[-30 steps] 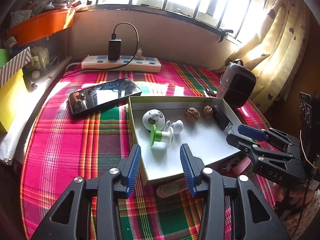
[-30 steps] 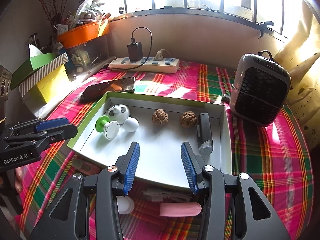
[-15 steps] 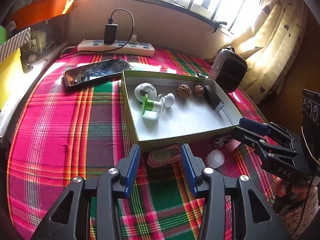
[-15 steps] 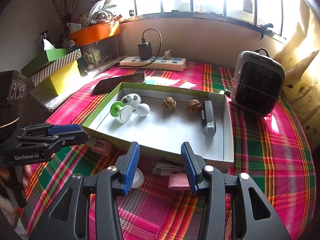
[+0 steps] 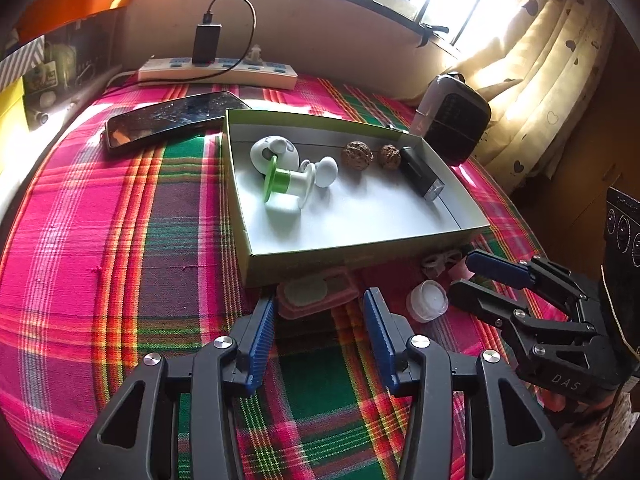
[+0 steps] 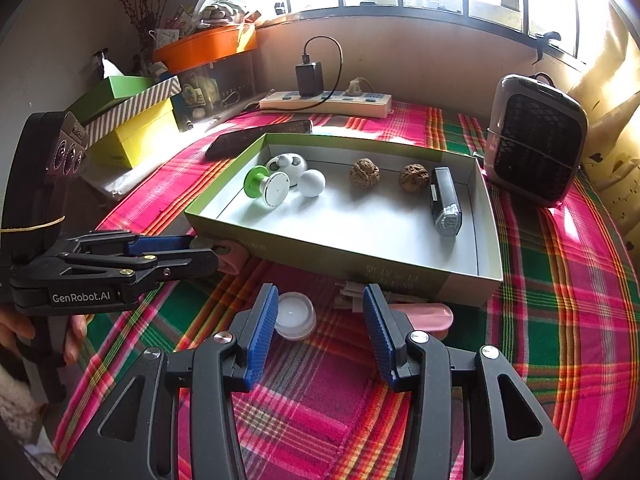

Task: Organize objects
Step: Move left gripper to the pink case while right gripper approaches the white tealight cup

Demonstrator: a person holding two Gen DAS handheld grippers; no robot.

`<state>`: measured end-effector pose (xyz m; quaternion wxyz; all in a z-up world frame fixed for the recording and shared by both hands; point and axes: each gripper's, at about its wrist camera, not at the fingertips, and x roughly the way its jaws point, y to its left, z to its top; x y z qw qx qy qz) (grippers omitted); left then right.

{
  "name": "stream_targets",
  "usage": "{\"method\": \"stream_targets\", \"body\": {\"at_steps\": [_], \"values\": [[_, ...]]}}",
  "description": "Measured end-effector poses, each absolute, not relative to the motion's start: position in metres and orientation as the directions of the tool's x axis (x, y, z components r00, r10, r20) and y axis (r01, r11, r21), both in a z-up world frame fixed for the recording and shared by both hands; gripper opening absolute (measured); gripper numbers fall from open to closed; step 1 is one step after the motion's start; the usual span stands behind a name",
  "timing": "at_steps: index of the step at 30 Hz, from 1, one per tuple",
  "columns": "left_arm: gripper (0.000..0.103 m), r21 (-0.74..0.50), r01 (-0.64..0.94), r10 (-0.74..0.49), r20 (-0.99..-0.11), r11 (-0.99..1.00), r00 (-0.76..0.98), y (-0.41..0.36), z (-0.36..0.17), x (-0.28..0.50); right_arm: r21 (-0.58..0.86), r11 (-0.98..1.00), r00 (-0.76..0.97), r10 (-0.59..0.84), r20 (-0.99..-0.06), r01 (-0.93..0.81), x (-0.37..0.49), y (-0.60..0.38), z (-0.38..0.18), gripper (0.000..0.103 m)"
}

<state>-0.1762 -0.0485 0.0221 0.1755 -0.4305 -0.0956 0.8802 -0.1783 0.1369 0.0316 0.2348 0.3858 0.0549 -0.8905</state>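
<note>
A shallow green-rimmed box (image 5: 360, 254) (image 6: 224, 224) sits on the plaid cloth. It holds a green-and-white spool (image 5: 286, 182) (image 6: 266, 186), a white round toy (image 5: 272, 150), a white ball (image 6: 311, 183), two walnuts (image 5: 357, 155) (image 6: 364, 173) and a black lighter-like device (image 5: 420, 174) (image 6: 444, 200). In front of the box lie a pink case (image 5: 316, 292) (image 6: 230, 258), a clear lid (image 5: 427, 301) (image 6: 294, 314), a pink flat piece (image 6: 428, 316) and a small bundle (image 5: 440, 260). My left gripper (image 5: 320, 332) (image 6: 200, 252) is open just before the pink case. My right gripper (image 6: 320, 328) (image 5: 468, 276) is open beside the lid.
A phone (image 5: 172, 120) lies left of the box. A power strip with charger (image 5: 216, 72) (image 6: 324, 100) lies under the window. A small heater (image 5: 452, 120) (image 6: 534, 140) stands at the right. Stacked boxes (image 6: 132, 120) and an orange tub (image 6: 204, 46) stand at the left.
Both grippers have pulled back from over the box toward the front of the table. The pink case, lid and pink piece in front of the box now show in full.
</note>
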Motion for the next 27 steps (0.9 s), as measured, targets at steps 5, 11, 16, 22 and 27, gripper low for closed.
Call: {"method": "stream_targets", "body": {"at_steps": [5, 11, 16, 22, 27], "values": [[0.043, -0.326, -0.256, 0.415, -0.719, -0.91, -0.557, -0.044, 0.024, -0.17, 0.081, -0.884, -0.587, -0.372, -0.719, 0.461, -0.177, 0.137, 0.028, 0.046], [0.043, -0.303, -0.304, 0.425, -0.731, -0.903, -0.533, -0.037, 0.022, -0.163, 0.075, -0.88, -0.576, -0.369, -0.729, 0.468, -0.175, 0.136, 0.024, 0.046], [0.043, -0.274, -0.282, 0.39, -0.726, -0.92, -0.566, -0.042, 0.027, -0.164, 0.078, -0.872, -0.564, -0.379, -0.734, 0.483, -0.173, 0.132, 0.022, 0.046], [0.043, -0.23, -0.297, 0.366, -0.73, -0.927, -0.577, -0.041, 0.029, -0.171, 0.079, -0.865, -0.545, -0.38, -0.747, 0.496, -0.175, 0.125, 0.015, 0.046], [0.043, -0.222, -0.322, 0.372, -0.751, -0.921, -0.546, -0.033, 0.024, -0.178, 0.072, -0.862, -0.521, -0.367, -0.77, 0.502, -0.179, 0.12, 0.009, 0.046]]}}
